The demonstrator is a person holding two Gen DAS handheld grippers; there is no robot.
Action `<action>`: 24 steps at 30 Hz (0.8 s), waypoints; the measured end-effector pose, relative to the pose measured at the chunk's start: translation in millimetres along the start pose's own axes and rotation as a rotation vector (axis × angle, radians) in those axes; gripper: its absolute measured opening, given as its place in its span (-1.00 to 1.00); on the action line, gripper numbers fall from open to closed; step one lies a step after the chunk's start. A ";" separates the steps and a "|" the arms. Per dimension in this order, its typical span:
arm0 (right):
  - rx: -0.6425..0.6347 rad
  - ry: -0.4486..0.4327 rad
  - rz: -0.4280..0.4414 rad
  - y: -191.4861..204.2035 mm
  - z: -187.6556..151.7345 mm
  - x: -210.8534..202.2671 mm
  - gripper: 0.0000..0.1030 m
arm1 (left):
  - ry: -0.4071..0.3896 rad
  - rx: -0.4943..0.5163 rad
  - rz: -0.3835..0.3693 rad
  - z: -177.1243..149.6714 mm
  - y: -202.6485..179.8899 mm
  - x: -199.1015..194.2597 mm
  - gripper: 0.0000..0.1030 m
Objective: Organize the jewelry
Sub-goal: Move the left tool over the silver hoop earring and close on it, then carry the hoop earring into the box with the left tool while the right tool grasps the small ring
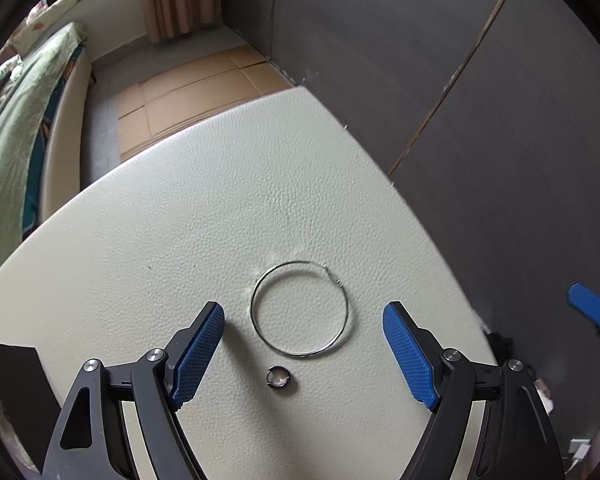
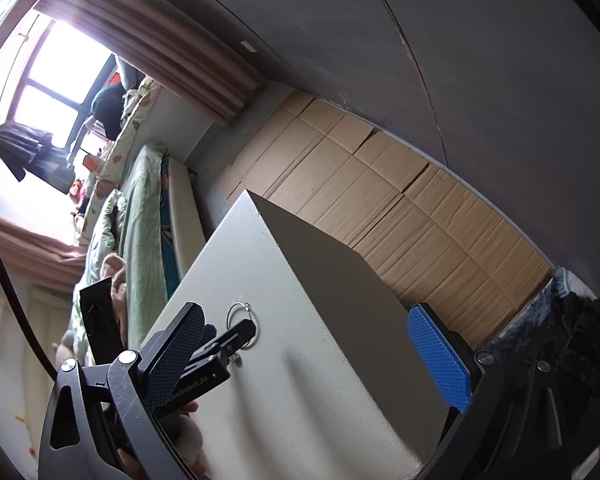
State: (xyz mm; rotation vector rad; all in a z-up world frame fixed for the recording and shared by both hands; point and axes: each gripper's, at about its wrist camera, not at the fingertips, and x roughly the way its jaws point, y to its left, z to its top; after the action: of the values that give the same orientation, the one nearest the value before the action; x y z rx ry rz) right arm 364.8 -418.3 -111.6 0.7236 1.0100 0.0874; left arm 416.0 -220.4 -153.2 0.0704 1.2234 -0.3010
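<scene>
A large thin silver hoop (image 1: pixel 299 308) lies flat on the white textured table (image 1: pixel 180 220). A small dark ring (image 1: pixel 279 378) lies just in front of it. My left gripper (image 1: pixel 305 312) points steeply down over the hoop. It is open, with its blue pads (image 1: pixel 198 356) standing either side of the hoop and apart from it. In the right wrist view the left gripper (image 2: pixel 224 348) covers part of the hoop (image 2: pixel 240 314). My right gripper (image 2: pixel 305 312) hangs open over the table's corner (image 2: pixel 320 380) with nothing between its fingers. One of its blue pads (image 1: pixel 592 306) shows at the right edge of the left wrist view.
A black flat object (image 1: pixel 12 364) stands at the table's near left edge. Beyond the table, flattened cardboard (image 1: pixel 188 96) covers the floor. A bed with a green quilt (image 1: pixel 16 140) runs along the left. A dark wall (image 1: pixel 460 80) stands close behind the table.
</scene>
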 end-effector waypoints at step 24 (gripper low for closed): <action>-0.066 0.017 0.010 27.1 -6.3 13.5 1.00 | -0.080 -0.071 0.019 1.6 32.0 -29.2 0.00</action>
State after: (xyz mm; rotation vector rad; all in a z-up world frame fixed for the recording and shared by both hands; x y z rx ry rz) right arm 374.1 -389.1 -107.7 0.6685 1.0156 0.1356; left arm 417.0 -184.5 -128.9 0.0087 1.1524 -0.2415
